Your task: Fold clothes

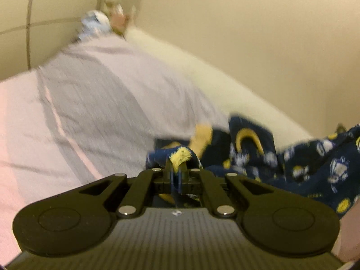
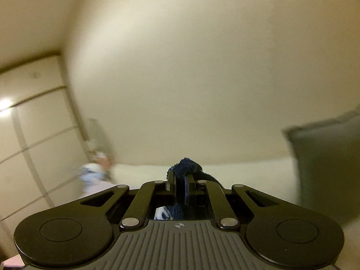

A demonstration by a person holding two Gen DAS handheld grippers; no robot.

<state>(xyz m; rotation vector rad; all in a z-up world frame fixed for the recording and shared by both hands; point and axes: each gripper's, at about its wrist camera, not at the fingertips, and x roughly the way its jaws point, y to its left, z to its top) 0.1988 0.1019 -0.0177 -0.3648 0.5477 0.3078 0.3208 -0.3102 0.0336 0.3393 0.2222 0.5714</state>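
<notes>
On the bed, seen from the left wrist cam, lies a navy garment (image 1: 281, 157) w/ yellow and white printed figures, spread to the right side of the view and partly crumpled. Left gripper (image 1: 177, 168) has its jaws clenched on a fold of this garment; a yellow fuzzy patch of the fabric sticks up just above the jaws. Behind it, a pale grey-lilac pillow (image 1: 108, 94) rests on the pink bedsheet (image 1: 20, 135), and the navy cloth touches the pillow's lower right edge. Along the far side of the bed runs a cream border (image 1: 202, 78), prob. mattress edge or blanket, cannot tell which. At the far end, a small blue-white item (image 1: 94, 22) is too blurred to identify. Beige wall (image 1: 247, 22) fills the top right.

From the right wrist cam, the right gripper (image 2: 180, 180) is lifted and looks mostly at a plain beige wall (image 2: 191, 67). Its jaws are clamped on a bunch of the same navy garment (image 2: 186, 166); fuzzy dark-blue fabric bulges over the tips, and a bit of blue-white print shows below, between the jaws' linkage. To the left, cupboard doors (image 2: 33, 123) w/ panel lines; to the right, a dark grey-green cushion or pillow (image 2: 326, 162), blurred. Whole picture has motion blur, so fine details are not clear.
</notes>
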